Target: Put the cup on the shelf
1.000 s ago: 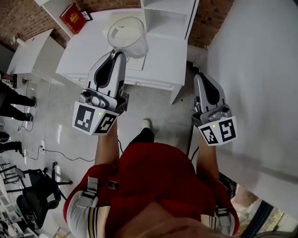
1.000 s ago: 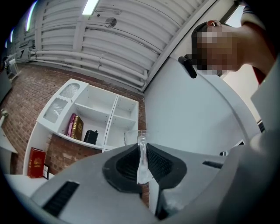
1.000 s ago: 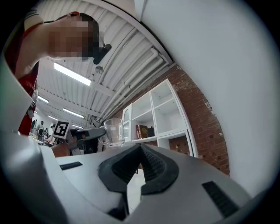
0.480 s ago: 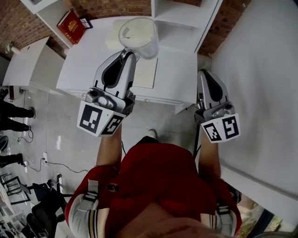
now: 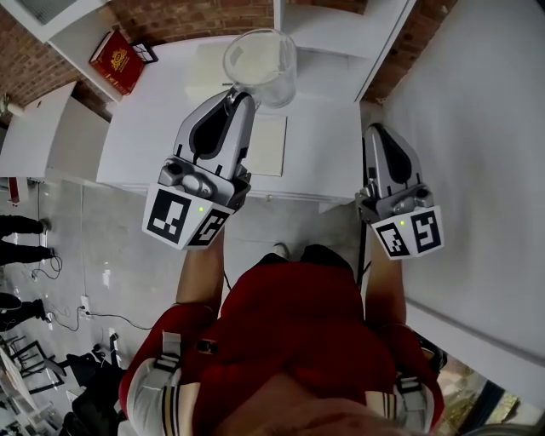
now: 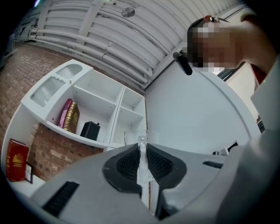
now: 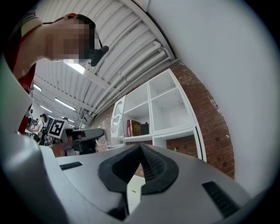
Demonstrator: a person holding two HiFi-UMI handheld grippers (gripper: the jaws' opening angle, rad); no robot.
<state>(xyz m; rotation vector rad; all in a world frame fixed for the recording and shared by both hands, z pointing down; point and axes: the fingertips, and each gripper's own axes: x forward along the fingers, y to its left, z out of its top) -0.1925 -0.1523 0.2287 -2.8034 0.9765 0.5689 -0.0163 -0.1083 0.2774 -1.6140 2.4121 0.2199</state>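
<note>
A clear plastic cup point(image 5: 260, 64) hangs over the white table point(image 5: 145, 119), just in front of the white cubby shelf point(image 5: 332, 25). My left gripper point(image 5: 241, 95) is shut on the cup's wall; in the left gripper view the clear rim point(image 6: 141, 148) is pinched between the black pads. My right gripper point(image 5: 380, 133) is off to the right beside the table's corner, its jaws together with nothing in them point(image 7: 140, 149). In the right gripper view, the cup point(image 7: 111, 127) and the left gripper point(image 7: 85, 133) appear at the left, before the shelf point(image 7: 162, 109).
A red book point(image 5: 115, 61) leans at the table's far left. A pale sheet point(image 5: 268, 145) lies on the table under the left gripper. The shelf's cubbies point(image 6: 100, 109) hold two books point(image 6: 69, 116) and a black box point(image 6: 90, 130). A white wall point(image 5: 477, 128) runs along the right.
Both grippers have moved forward toward the table and shelf. The cup, still held, has gone from the table's near edge to above its middle. Neither gripper's jaws have changed.
</note>
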